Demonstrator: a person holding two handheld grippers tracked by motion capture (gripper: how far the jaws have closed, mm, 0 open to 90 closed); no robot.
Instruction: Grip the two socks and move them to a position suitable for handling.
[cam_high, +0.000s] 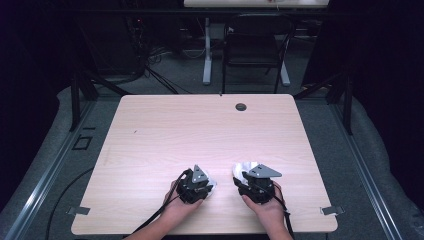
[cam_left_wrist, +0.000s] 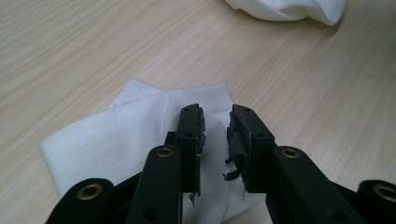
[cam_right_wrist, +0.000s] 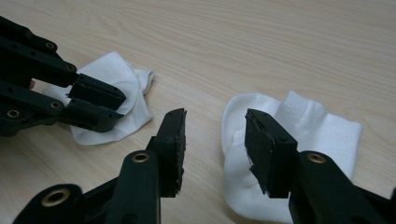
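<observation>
Looking down from the high view, we see a person's two hands at the near edge of a pale wooden table (cam_high: 165, 125), each with a black gripper. The left gripper (cam_high: 206, 189) sits over a small white sock (cam_high: 212, 183); the right gripper (cam_high: 239, 180) sits beside a second white sock (cam_high: 246, 166), which its body largely covers. A round dark grommet (cam_high: 241, 107) marks the far side of the table, and a black chair (cam_high: 254, 46) stands on the floor beyond. From here the socks are too small for us to make out how they lie.

In the left gripper view, we find the jaws parted with a narrow gap, poised over the folded sock (cam_left_wrist: 112, 140) without pinching it. The other sock (cam_left_wrist: 289, 9) lies well apart at the top edge.

In the right gripper view, we see the jaws spread wide and empty, the bunched sock (cam_right_wrist: 308, 126) lying just beyond and partly behind the right-hand jaw. The left gripper (cam_right_wrist: 112, 109) reaches over its sock (cam_right_wrist: 116, 77) at the left.
</observation>
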